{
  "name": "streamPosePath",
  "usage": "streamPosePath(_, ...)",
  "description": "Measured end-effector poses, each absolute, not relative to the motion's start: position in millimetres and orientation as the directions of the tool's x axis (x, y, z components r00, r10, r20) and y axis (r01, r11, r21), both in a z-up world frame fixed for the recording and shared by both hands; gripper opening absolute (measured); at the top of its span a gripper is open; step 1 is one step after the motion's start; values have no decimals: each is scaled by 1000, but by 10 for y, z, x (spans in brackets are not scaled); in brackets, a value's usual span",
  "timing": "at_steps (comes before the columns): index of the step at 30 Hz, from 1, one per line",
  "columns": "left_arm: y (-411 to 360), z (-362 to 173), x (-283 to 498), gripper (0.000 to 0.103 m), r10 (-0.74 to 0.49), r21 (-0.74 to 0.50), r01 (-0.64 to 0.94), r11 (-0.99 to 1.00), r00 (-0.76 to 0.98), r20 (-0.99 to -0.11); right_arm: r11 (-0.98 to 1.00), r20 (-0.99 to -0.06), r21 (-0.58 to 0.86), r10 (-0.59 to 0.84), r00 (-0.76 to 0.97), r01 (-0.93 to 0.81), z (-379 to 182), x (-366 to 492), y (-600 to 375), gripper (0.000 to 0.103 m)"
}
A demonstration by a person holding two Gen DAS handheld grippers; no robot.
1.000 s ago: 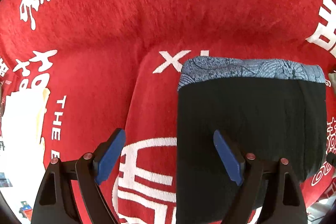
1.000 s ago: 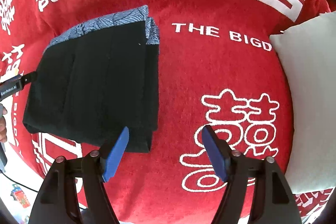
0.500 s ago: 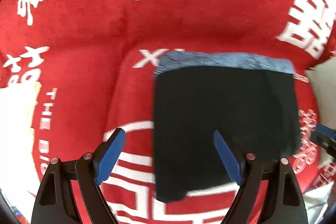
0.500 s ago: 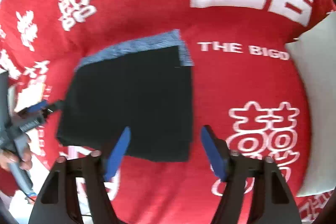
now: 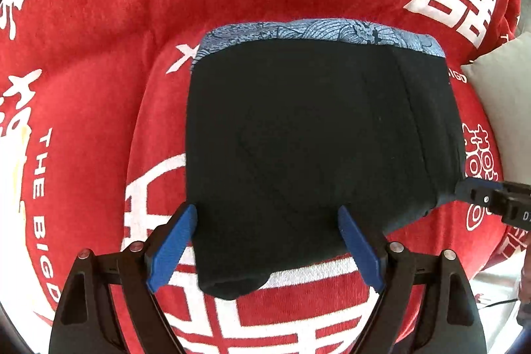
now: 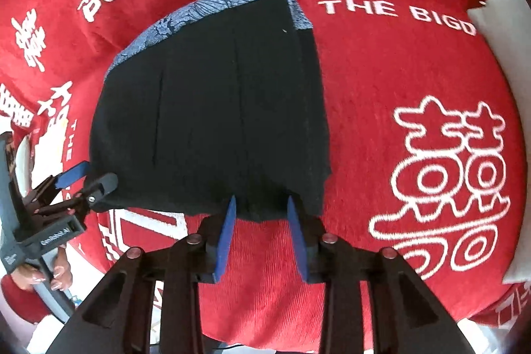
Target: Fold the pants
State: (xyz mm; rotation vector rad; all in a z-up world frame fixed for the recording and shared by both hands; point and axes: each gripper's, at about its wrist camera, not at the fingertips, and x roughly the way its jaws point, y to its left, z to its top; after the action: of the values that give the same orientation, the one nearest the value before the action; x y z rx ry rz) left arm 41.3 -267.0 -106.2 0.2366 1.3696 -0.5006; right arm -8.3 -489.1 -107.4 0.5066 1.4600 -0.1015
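Note:
The black pants (image 5: 315, 141) lie folded into a rough square on the red blanket (image 5: 99, 22), with a blue patterned waistband (image 5: 315, 30) along the far edge. They also show in the right wrist view (image 6: 215, 108). My left gripper (image 5: 267, 218) is open, its blue fingers either side of the near edge of the pants. My right gripper (image 6: 262, 203) is partly closed around the near edge of the pants, with a gap still showing between the fingers. The left gripper also shows at the left of the right wrist view (image 6: 83, 178).
The red blanket with white characters and lettering covers a cushioned seat. A white pillow (image 6: 507, 32) lies at the right, also seen in the left wrist view (image 5: 501, 95). A white and yellow object (image 5: 10, 161) sits at the left edge.
Both grippers have come closer to the pants' near edge. The right gripper's fingers have narrowed around the fabric edge. The left gripper stays open.

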Motion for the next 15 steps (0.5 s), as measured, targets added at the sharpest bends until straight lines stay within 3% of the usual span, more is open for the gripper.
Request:
streamPosePath(6,-2438,-936,500,87,-236,-161,453,877,114,-965,870,-966,256,221,131,421,-925,-253,-4794,58)
streamPosePath(15,-2182,-911,677,87,-283,-208,457,865,102,-954,828,-962,273,221,163,489,-906,-393,-4634,63)
